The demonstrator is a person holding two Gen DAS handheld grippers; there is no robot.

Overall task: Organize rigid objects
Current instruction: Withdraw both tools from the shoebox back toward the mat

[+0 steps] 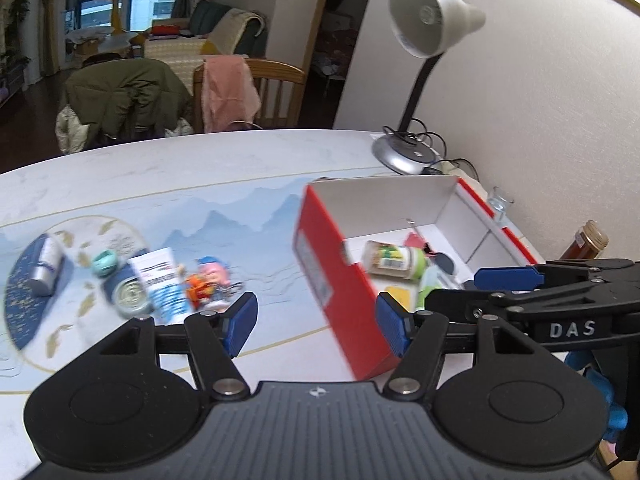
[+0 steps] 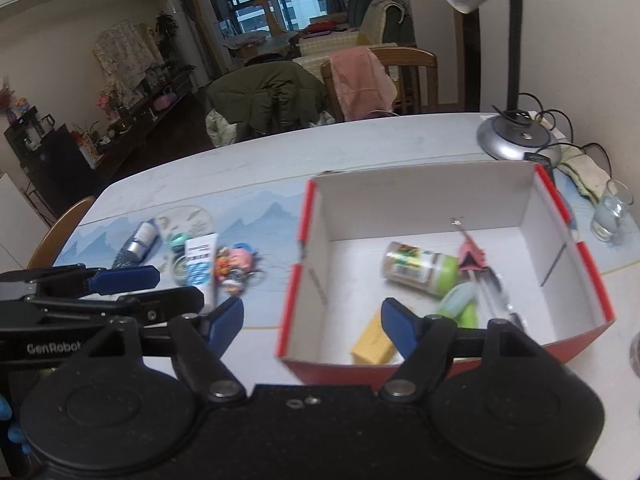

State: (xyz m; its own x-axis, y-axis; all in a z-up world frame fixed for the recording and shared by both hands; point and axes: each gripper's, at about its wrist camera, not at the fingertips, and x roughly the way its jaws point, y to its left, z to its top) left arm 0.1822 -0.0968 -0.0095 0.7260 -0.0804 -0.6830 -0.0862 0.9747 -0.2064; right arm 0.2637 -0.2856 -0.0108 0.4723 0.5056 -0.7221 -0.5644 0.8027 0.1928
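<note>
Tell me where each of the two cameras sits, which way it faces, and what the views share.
Left wrist: rides the left gripper, angled down across the table at the loose items and the red box's left side; own open blue-padded fingers show, the right gripper enters at right.
Right wrist: rides the right gripper, looking down into the red box; open fingers show, the left gripper enters at left.
Shared: box, green-capped jar, white tube, desk lamp, chairs beyond.
</note>
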